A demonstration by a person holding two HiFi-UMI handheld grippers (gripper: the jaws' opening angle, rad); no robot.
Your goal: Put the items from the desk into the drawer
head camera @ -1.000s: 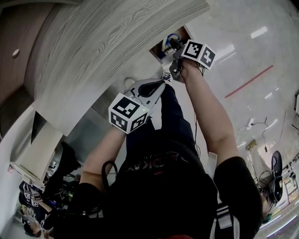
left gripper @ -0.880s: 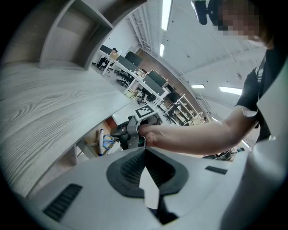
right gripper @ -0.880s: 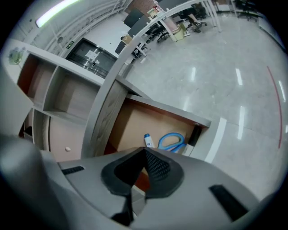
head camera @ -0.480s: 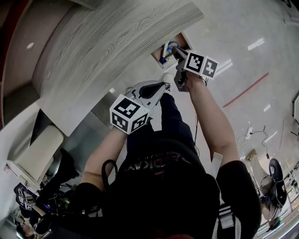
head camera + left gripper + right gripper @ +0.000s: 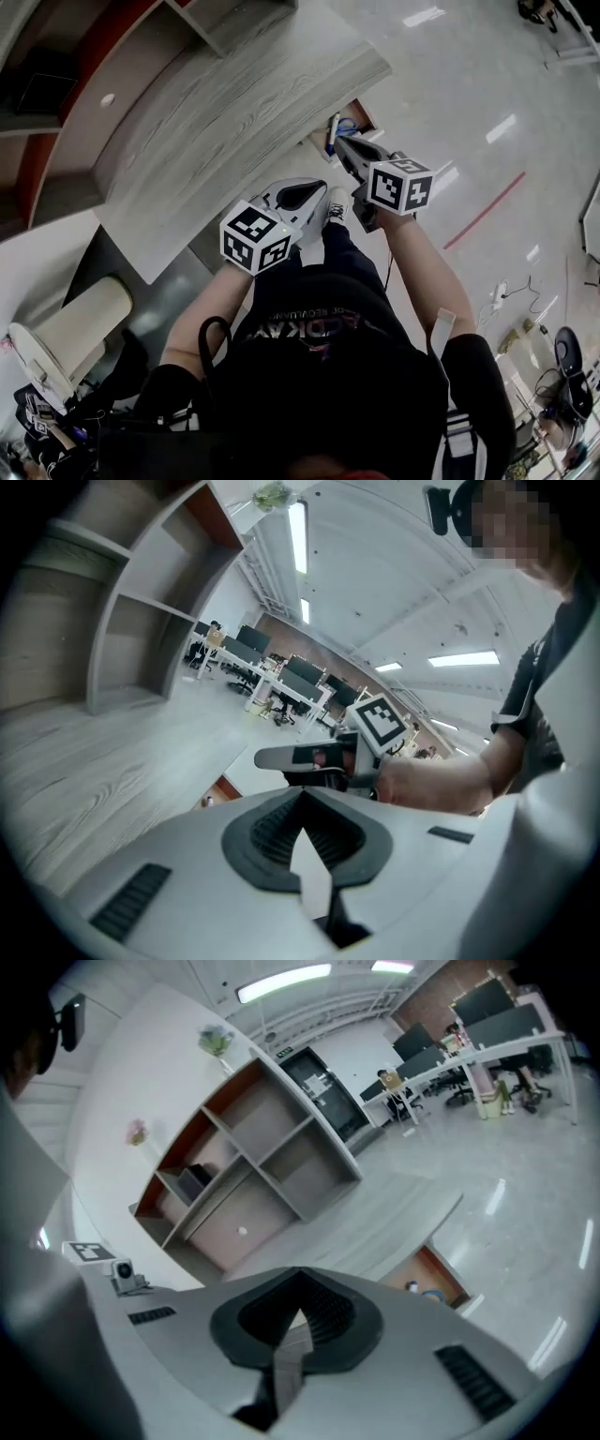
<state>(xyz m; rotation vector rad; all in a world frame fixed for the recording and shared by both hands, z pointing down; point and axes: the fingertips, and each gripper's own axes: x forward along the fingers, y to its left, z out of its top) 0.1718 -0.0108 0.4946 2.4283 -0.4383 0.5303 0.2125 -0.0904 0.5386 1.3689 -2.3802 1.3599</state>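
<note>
Since the earlier frame the right gripper (image 5: 343,145) has lifted out of the open drawer (image 5: 367,114) and drawn back toward the person. The left gripper (image 5: 319,187) has risen slightly. The drawer, at 1 o'clock in the head view, stands open under the edge of the grey wood-grain tabletop (image 5: 234,112). It holds a blue-ringed item (image 5: 348,125) and a pale stick-like item (image 5: 333,127). The right gripper lies at the drawer's 6 o'clock, its fingers pressed together on nothing. The left gripper, at the right gripper's 8 o'clock, likewise has its fingers closed and empty. A shelf unit (image 5: 246,21) stands at the tabletop's 12 o'clock, and glossy floor (image 5: 469,84) lies at the drawer's 3 o'clock.
</note>
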